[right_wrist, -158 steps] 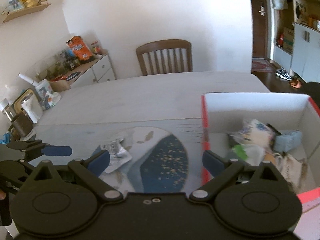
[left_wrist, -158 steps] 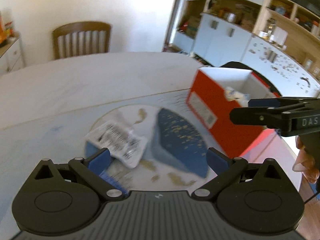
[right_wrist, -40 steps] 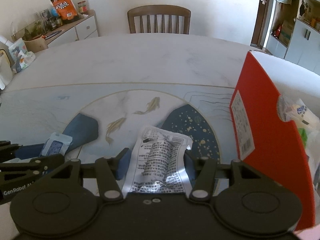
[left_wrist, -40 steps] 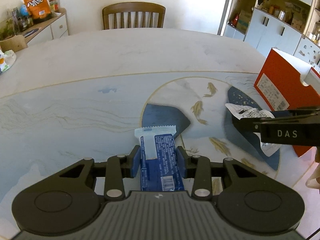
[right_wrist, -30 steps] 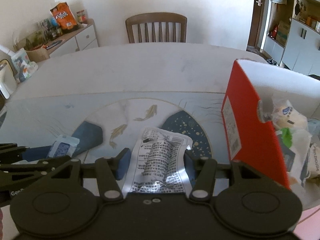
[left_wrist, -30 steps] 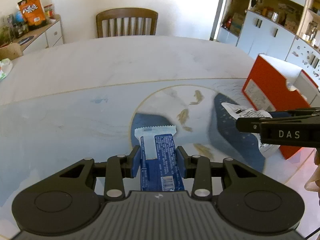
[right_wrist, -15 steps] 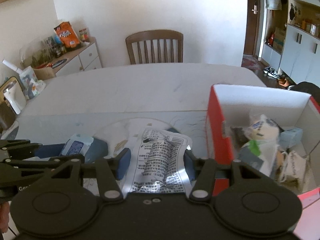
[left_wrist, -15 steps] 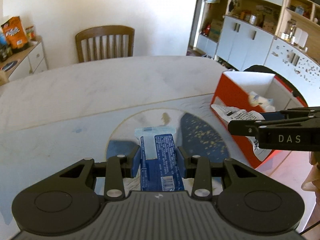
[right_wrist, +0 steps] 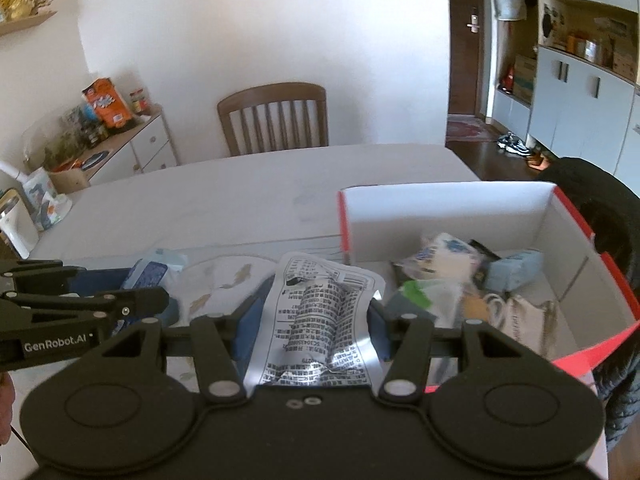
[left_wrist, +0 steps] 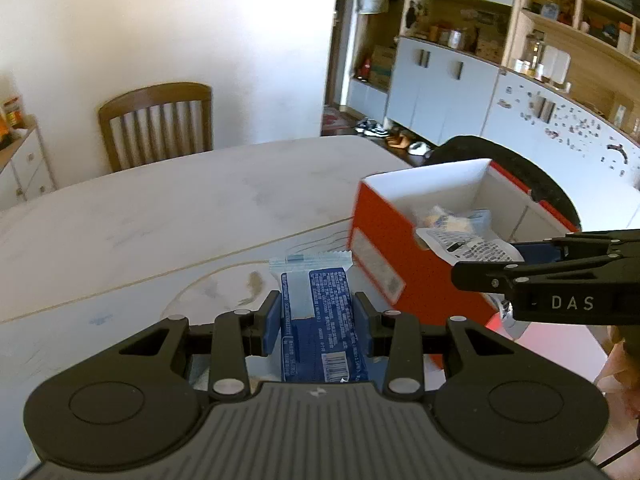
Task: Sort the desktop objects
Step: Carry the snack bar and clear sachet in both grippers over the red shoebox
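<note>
Between the left gripper's [left_wrist: 316,320] pads sits a clamped blue snack packet [left_wrist: 318,320]; right gripper [right_wrist: 308,330] pinches a silver foil pouch [right_wrist: 320,320] beside the red box [right_wrist: 576,216].

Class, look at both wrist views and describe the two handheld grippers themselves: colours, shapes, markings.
Both grippers are matte black plastic, each with two round discs on a wide body, angular linkage arms with silver pivot screws, and blue pads on the jaws. The left gripper has a ribbed grey top and reads "GenRobot.AI" on its side. The right gripper has a smooth black top and reads "DAS" on its side.
</note>
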Tool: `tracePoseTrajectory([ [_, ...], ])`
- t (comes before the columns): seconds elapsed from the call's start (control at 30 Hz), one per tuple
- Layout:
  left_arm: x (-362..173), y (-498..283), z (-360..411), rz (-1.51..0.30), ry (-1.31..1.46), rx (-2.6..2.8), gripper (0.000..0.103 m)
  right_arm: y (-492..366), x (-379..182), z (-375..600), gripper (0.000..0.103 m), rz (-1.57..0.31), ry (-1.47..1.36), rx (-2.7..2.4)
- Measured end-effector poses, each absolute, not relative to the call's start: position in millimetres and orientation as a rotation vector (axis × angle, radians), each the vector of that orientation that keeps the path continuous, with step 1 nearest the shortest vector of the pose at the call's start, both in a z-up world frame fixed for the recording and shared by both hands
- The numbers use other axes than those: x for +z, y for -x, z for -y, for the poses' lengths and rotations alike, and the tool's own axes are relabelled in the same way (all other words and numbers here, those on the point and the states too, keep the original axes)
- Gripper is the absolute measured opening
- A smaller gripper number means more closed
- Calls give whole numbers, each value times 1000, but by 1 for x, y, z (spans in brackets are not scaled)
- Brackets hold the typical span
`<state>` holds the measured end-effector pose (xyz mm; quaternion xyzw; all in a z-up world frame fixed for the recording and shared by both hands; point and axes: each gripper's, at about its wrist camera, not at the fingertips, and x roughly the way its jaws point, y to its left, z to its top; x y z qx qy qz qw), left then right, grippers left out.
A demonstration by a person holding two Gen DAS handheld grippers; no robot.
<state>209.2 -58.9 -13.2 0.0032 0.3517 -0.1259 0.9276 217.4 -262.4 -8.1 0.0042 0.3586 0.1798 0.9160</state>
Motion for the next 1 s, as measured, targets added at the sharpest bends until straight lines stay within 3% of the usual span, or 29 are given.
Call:
tracePoseTrajectory([
  [1.0, -12, -276, 225, -730, -111, -454, 37, -261, -20, 407, 55, -726, 1, 244],
])
